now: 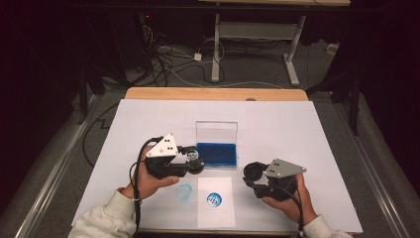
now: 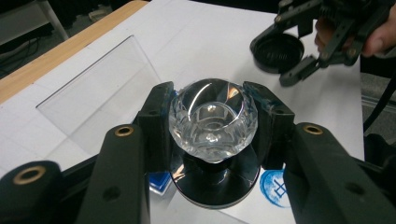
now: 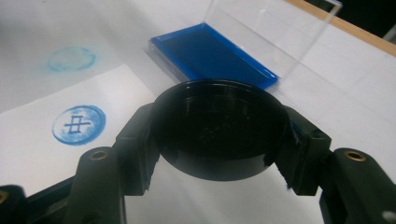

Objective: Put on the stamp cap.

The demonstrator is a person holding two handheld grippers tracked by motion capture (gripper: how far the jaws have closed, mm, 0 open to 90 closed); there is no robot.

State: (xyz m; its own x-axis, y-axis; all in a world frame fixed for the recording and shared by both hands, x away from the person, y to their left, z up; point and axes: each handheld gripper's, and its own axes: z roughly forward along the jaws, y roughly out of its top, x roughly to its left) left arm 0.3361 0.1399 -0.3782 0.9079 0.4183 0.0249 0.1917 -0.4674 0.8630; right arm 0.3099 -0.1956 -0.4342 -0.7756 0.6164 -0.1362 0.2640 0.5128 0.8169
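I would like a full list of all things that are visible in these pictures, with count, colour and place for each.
stamp: 1, clear faceted knob on a black round base, between the jaws of the left gripper
cap: 1, black, round, between the jaws of the right gripper
ink pad: 1, blue, in a case with a clear lid standing open, middle of the table
paper sheet: 1, white, near edge of the table, with one round blue stamp print
blue smudge: 1, pale, round, on the table cover left of the sheet
table: 1, wooden, with a white cover
left gripper: 1, black, shut on the stamp
right gripper: 1, black, shut on the cap
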